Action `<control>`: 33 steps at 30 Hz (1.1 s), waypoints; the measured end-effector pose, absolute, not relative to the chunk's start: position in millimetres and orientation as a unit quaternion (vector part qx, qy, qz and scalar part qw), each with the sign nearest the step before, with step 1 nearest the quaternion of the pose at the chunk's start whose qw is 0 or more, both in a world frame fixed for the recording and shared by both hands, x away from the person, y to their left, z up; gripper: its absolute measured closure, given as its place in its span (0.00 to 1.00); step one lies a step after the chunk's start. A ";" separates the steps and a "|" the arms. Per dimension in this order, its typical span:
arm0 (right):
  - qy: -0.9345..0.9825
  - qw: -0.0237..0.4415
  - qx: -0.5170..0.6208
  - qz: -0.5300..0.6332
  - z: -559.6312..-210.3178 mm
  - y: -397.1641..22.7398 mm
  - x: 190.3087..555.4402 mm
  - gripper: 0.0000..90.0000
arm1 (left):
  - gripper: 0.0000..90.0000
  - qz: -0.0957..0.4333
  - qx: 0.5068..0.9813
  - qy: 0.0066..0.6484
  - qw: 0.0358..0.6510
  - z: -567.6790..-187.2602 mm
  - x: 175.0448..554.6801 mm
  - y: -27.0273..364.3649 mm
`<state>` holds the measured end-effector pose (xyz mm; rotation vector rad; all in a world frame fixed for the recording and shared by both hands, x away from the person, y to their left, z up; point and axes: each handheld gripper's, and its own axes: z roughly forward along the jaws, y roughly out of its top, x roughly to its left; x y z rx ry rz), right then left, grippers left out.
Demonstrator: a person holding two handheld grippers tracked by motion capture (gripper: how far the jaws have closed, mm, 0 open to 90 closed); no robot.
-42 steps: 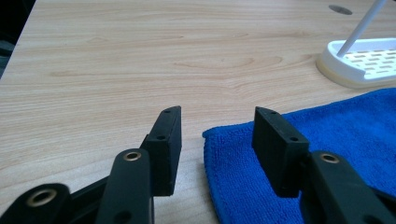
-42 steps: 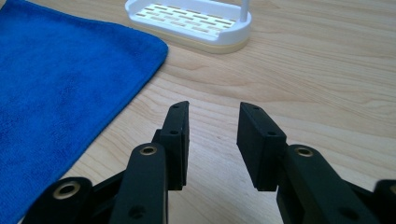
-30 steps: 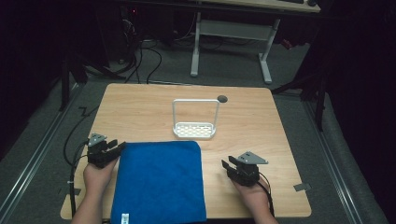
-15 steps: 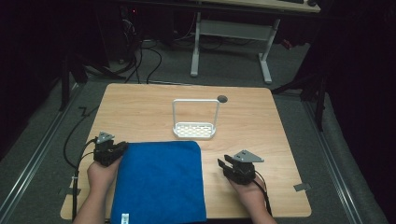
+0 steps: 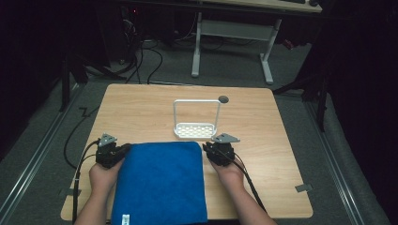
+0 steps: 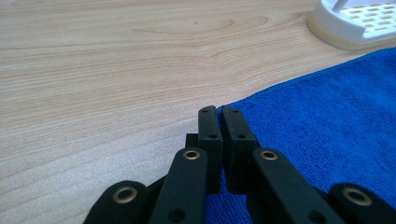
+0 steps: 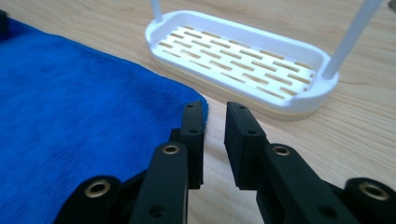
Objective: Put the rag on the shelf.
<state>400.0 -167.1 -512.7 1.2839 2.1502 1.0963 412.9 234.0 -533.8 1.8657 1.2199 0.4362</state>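
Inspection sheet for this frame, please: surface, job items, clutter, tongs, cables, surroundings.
Surface: wooden table, bare apart from the items below.
Job's things: blue towel lying flat at the near edge.
Clutter: white rack just beyond the towel; dark round spot near the far edge.
Tongs: left tongs shut at the towel's far corner, pinch on cloth unclear; right tongs have just been closing, gap remains, bare wood between the jaws.
Cables: left cable and right cable trail off the table.
Surroundings: white desk frame, dark floor.
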 end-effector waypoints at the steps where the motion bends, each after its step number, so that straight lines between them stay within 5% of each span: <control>1: 0.770 0.202 0.460 0.393 -512.7 -167.1 400.0 0.87 | 0.97 0.174 0.745 0.487 0.422 -533.8 412.9 234.0; 19: 0.770 0.190 0.486 0.367 -532.2 -134.3 426.7 0.63 | 0.97 0.187 0.740 0.479 0.433 -530.7 407.0 233.8; 29: 0.777 0.199 0.482 0.354 -532.7 -131.1 427.9 0.72 | 0.96 0.190 0.742 0.474 0.433 -529.6 404.8 233.0; 33: 0.784 0.200 0.470 0.352 -532.8 -126.3 425.6 0.89 | 0.96 0.191 0.741 0.475 0.434 -529.0 403.6 233.3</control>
